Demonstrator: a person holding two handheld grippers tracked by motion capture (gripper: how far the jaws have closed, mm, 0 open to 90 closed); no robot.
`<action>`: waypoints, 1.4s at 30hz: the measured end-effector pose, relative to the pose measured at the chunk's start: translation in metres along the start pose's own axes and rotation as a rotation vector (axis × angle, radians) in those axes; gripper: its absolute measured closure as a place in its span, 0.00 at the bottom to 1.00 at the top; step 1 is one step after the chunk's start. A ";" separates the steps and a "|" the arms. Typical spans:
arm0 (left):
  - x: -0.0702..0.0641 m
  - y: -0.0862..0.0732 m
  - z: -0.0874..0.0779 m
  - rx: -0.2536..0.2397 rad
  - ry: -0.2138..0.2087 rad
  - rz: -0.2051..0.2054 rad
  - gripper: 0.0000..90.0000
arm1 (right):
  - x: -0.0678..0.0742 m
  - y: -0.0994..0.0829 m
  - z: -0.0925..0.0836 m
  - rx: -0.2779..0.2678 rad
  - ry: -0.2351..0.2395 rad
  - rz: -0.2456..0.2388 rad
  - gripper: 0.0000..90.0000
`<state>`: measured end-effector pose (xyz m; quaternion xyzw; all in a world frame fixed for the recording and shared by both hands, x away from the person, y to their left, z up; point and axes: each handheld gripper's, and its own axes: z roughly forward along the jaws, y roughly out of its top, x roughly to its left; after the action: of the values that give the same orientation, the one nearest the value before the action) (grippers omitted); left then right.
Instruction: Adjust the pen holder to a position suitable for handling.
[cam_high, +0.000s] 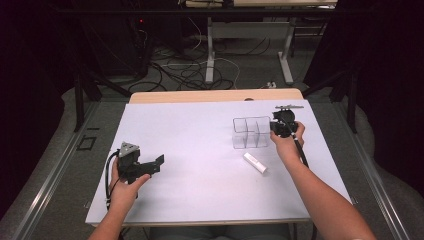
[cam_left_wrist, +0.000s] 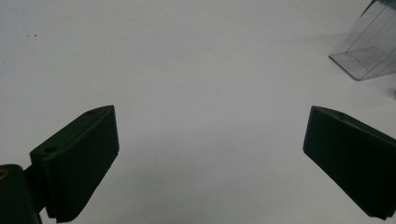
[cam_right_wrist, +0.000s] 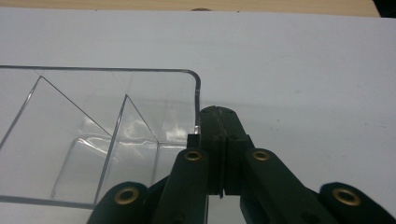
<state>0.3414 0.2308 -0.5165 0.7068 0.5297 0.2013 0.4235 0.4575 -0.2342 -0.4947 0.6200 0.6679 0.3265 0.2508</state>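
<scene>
Right gripper (cam_right_wrist: 223, 154) jaws clenched, empty, pressing beside right wall of clear divided box (cam_right_wrist: 93, 135) at its corner. Left gripper (cam_left_wrist: 210, 158) jaws released, idling on table (cam_high: 200, 190). White tube (cam_high: 255, 163) lying diagonally near right hand (cam_high: 286, 145), just behind box.

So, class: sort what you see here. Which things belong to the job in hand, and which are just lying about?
In the job:
- clear divided box
- right hand-held gripper, shut beside the box's wall
- white tube, lying near the box

Lying about:
- left hand-held gripper, open and idle
- cables on the floor
</scene>
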 end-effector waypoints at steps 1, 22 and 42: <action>0.000 0.000 0.000 0.000 0.000 0.000 0.04 | 0.003 -0.001 0.000 -0.002 0.004 -0.003 1.00; 0.002 0.000 -0.001 -0.009 0.002 -0.002 0.04 | 0.073 -0.016 -0.005 -0.005 0.126 -0.037 1.00; 0.001 0.000 0.000 0.000 0.000 -0.002 0.04 | 0.093 -0.027 -0.014 0.014 0.216 -0.072 0.99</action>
<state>0.3417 0.2322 -0.5166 0.7062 0.5303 0.2011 0.4237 0.4196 -0.1439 -0.4989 0.5587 0.7151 0.3773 0.1845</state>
